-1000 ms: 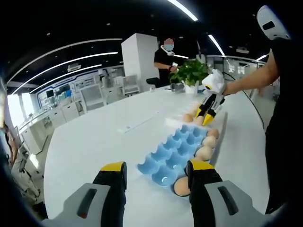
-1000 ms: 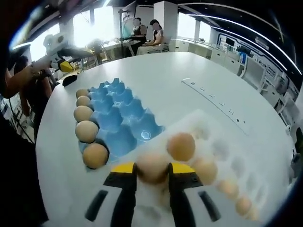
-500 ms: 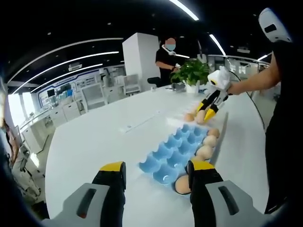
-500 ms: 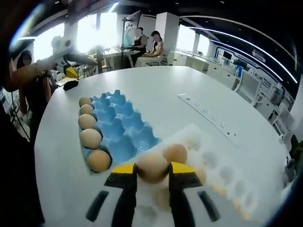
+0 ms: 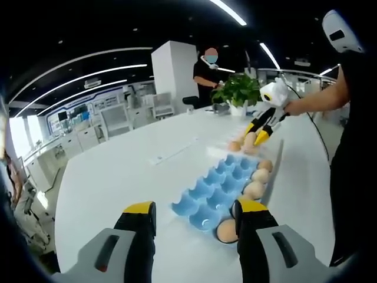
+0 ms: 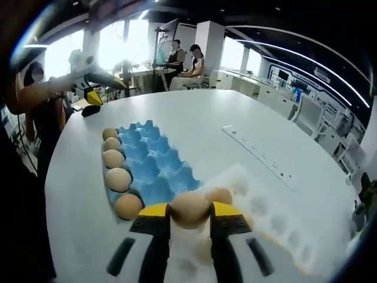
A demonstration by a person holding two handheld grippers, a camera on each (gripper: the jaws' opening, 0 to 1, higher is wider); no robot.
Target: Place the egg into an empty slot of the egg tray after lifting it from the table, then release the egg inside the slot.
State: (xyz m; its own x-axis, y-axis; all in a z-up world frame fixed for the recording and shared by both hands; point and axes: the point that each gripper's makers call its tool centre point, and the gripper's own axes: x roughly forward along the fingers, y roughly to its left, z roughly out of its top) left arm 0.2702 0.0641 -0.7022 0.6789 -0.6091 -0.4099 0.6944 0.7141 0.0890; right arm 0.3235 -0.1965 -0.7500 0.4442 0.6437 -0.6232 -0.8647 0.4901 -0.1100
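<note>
A blue egg tray (image 5: 219,187) (image 6: 154,168) lies on the white table, with a row of several brown eggs (image 6: 118,179) along one long edge and its other slots bare. My right gripper (image 6: 189,219) is shut on a brown egg (image 6: 189,209) and holds it above the near end of the tray. From the left gripper view, that gripper (image 5: 259,131) hangs with the egg (image 5: 250,140) over the tray's far end. My left gripper (image 5: 194,217) stands open near the table's edge, nothing between its jaws.
A clear plastic egg tray (image 6: 266,207) beside the blue one holds another egg (image 6: 220,195). A power strip (image 6: 260,158) lies further across the table. A potted plant (image 5: 238,91) stands at the far end, with a person (image 5: 206,72) behind it.
My right gripper has lifted the egg up and away from the clear tray, toward the blue tray. My left gripper has stayed open and almost still.
</note>
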